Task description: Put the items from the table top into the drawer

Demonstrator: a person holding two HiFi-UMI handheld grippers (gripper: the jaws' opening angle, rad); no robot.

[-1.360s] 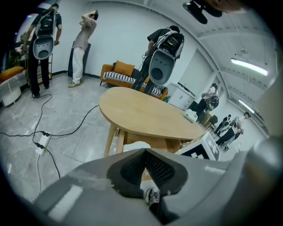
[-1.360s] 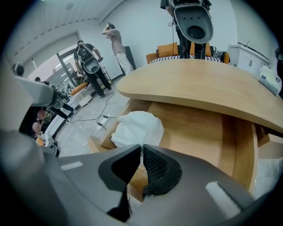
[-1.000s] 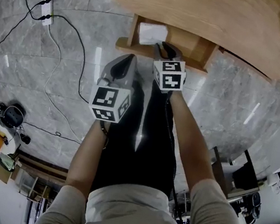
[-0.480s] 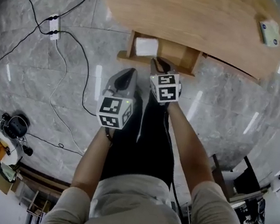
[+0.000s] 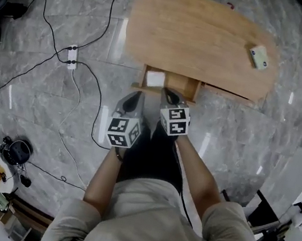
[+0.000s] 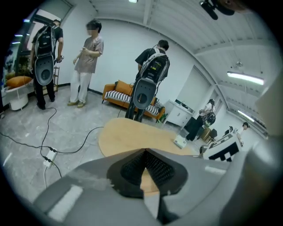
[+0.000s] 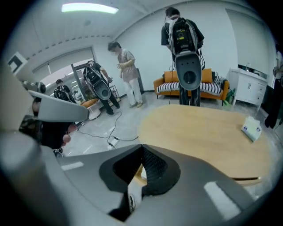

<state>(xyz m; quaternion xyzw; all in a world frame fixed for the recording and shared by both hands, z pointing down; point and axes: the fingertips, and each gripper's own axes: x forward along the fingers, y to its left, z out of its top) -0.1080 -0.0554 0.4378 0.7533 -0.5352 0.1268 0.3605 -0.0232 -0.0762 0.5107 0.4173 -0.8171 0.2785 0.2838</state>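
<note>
Head view: both grippers closed and empty, side by side before the open drawer of a wooden desk.

The left gripper [image 5: 137, 94] and right gripper [image 5: 167, 93] hang over grey, glossy, marbled floor [image 5: 40, 99], each with its dark ribbed jaws pressed together on nothing, as its own view shows. Just beyond their tips the shallow wooden drawer [image 5: 182, 86] juts from under the near edge of the desk [image 5: 199, 34], a smooth, pale, rounded slab. A flat white item [image 5: 155, 78] lies in the drawer's left part. A small pale box [image 5: 258, 56] lies on the desk's right end, well apart from both grippers. Left of the desk a black cable [image 5: 87, 76] trails across the floor from a white power strip [image 5: 70, 56]. The right gripper view shows standing people [image 7: 126, 73] and an orange sofa [image 7: 194, 86] with striped cushions beyond the desk.
</note>
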